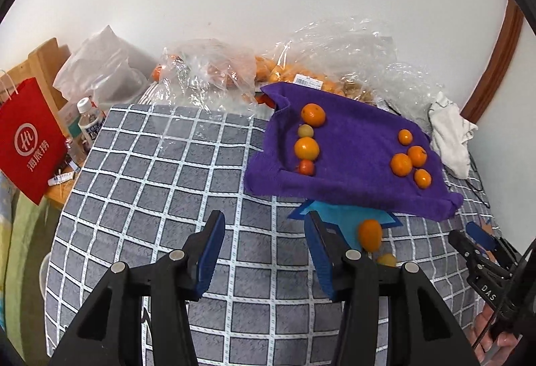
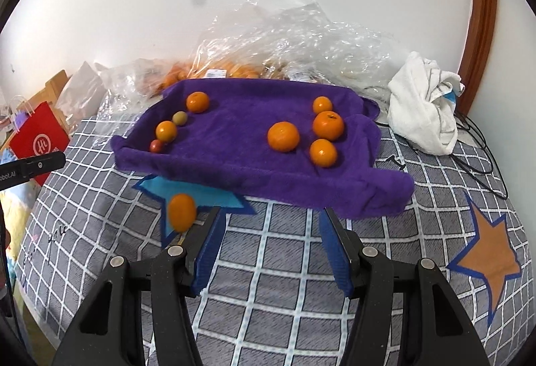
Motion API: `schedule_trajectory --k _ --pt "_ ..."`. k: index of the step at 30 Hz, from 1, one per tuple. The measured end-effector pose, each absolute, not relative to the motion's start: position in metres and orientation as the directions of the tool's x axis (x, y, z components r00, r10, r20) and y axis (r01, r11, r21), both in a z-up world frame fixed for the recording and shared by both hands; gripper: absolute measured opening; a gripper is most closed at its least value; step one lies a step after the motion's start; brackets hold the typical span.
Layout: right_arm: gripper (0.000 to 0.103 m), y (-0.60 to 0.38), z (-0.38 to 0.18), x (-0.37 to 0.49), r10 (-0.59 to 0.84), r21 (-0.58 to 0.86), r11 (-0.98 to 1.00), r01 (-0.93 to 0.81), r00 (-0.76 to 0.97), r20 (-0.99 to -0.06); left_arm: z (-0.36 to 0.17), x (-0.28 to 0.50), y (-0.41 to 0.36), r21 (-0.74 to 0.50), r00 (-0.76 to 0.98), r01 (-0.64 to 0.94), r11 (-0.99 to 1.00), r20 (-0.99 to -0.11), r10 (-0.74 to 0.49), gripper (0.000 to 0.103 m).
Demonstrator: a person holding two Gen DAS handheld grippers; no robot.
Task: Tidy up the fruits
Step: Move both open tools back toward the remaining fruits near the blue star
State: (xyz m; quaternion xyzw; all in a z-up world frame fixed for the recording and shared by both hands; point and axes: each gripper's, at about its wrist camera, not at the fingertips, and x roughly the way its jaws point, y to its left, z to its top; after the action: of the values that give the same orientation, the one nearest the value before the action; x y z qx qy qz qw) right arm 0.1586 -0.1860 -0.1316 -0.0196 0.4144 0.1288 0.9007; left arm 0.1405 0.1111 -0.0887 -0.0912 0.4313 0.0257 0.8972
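In the left wrist view the fingers (image 1: 214, 242) of the left gripper (image 1: 264, 252) stand wide apart with nothing between them, low in the frame over the grey checked bedspread (image 1: 150, 192). A red paper bag (image 1: 28, 141) and a water bottle (image 1: 88, 121) sit at the left edge, clear plastic bags of fruit (image 1: 207, 71) along the wall at centre, a white cloth (image 1: 450, 135) at the right. The purple towel (image 1: 355, 145) fills the upper right, carrying one row of four fruits (image 1: 306, 148) at its left and a cluster of four oranges (image 1: 410, 158) at its right. A blurred orange (image 1: 370, 235) lies over a blue star patch (image 1: 341, 222), just right of the right-hand finger, with a small yellow fruit (image 1: 387, 259) below it. The right gripper (image 1: 479, 248) shows at the right edge; its spread cannot be told here.

In the right wrist view the right gripper (image 2: 271, 242) is released, fingers (image 2: 335, 252) spread and empty. The purple towel (image 2: 241, 145) lies straight ahead above them, the row of four fruits (image 2: 166, 131) upper left, the cluster of four oranges (image 2: 321, 131) upper right. The blurred orange (image 2: 181, 212) is just left of the left-hand finger, on the blue star patch (image 2: 214, 195). An orange star patch (image 2: 492, 252) lies at the right, the white cloth (image 2: 422, 108) beyond it.
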Motion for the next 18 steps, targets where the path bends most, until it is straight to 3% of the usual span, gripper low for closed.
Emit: schedule_trajectory --k 5,13,16,18 --pt "0.056 -0.191 -0.127 0.153 0.191 0.048 0.971 -0.233 0.643 -0.742 -0.090 0.130 0.103 -0.137 0.643 -0.089 0.987 -0.765 -0.048 0.047" --pt "0.065 -0.188 -0.128 0.141 0.169 0.024 0.975 -0.220 0.672 -0.721 -0.101 0.126 0.103 -0.158 0.637 -0.063 0.985 -0.767 -0.082 0.047" --pt "0.064 -0.185 -0.140 0.143 0.215 0.079 0.968 -0.237 0.628 -0.748 -0.107 0.128 0.107 -0.158 0.627 -0.057 0.986 -0.774 -0.088 0.047" --pt "0.055 -0.177 -0.151 0.146 0.244 0.106 0.961 -0.257 0.597 -0.764 -0.112 0.128 0.112 -0.150 0.616 -0.058 0.987 -0.783 -0.083 0.047"
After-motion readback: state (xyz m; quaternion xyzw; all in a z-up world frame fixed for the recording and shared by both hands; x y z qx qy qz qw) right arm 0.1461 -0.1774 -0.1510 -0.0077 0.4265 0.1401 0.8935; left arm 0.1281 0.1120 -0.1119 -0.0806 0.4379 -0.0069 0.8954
